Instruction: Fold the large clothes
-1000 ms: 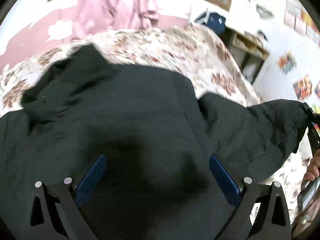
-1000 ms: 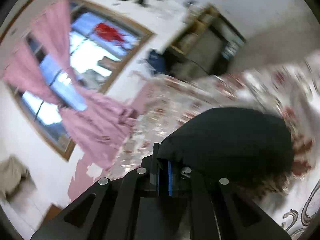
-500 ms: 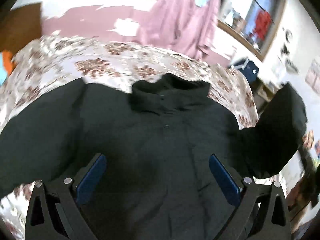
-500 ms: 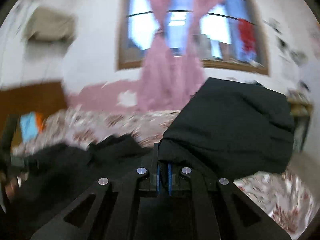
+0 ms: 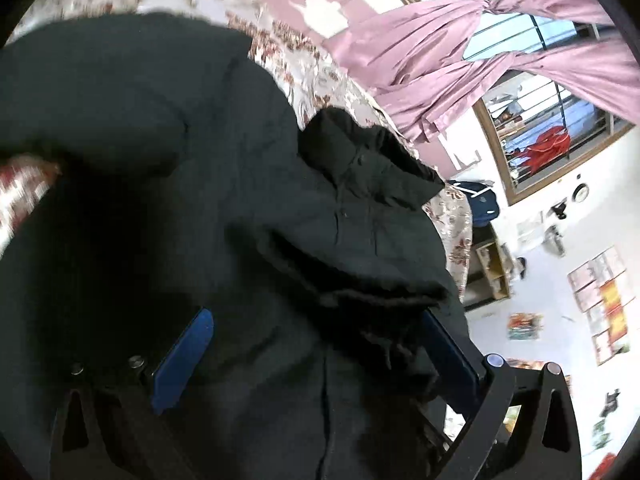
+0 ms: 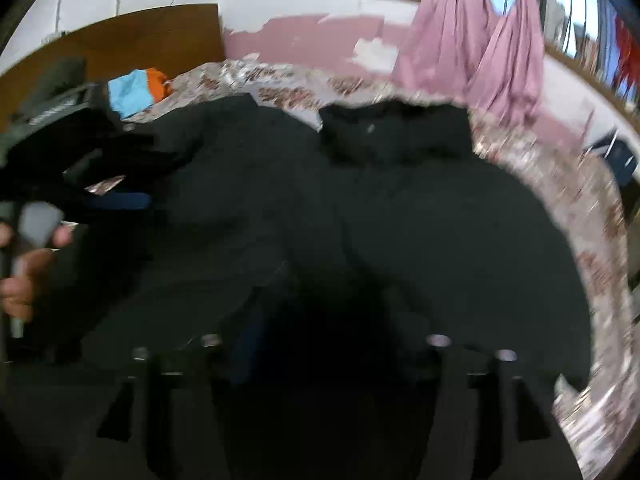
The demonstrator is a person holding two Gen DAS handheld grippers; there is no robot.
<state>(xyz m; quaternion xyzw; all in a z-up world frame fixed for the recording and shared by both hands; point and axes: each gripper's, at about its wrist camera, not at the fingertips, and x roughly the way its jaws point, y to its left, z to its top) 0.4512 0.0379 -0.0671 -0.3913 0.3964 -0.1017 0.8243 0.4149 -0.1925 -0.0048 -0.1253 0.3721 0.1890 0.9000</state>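
A large black jacket (image 5: 248, 184) lies spread on a floral bedspread (image 5: 308, 64), with its collar (image 5: 360, 152) toward the window. One sleeve (image 5: 360, 280) is folded across the jacket's front. My left gripper (image 5: 316, 344) is open just above the front; the folded sleeve's end lies by its right blue pad (image 5: 448, 352). In the right wrist view, my right gripper (image 6: 336, 340) hangs low over the jacket (image 6: 420, 220). Its jaws are opening, with only dark cloth below and nothing pinched. The left gripper (image 6: 100, 196) and the hand (image 6: 20, 280) holding it show at the left edge.
A wooden headboard (image 6: 140, 36) stands behind the bed, with blue and orange cloth (image 6: 136, 88) beside it. Pink curtains (image 5: 440, 52) hang at a barred window. A blue bag (image 5: 484, 200) and a low shelf (image 5: 488, 272) sit past the bed's far corner.
The right gripper swung the sleeve it was pinching over the jacket's front, and its jaws have come apart. The left gripper rolled and slid across the jacket, staying open.
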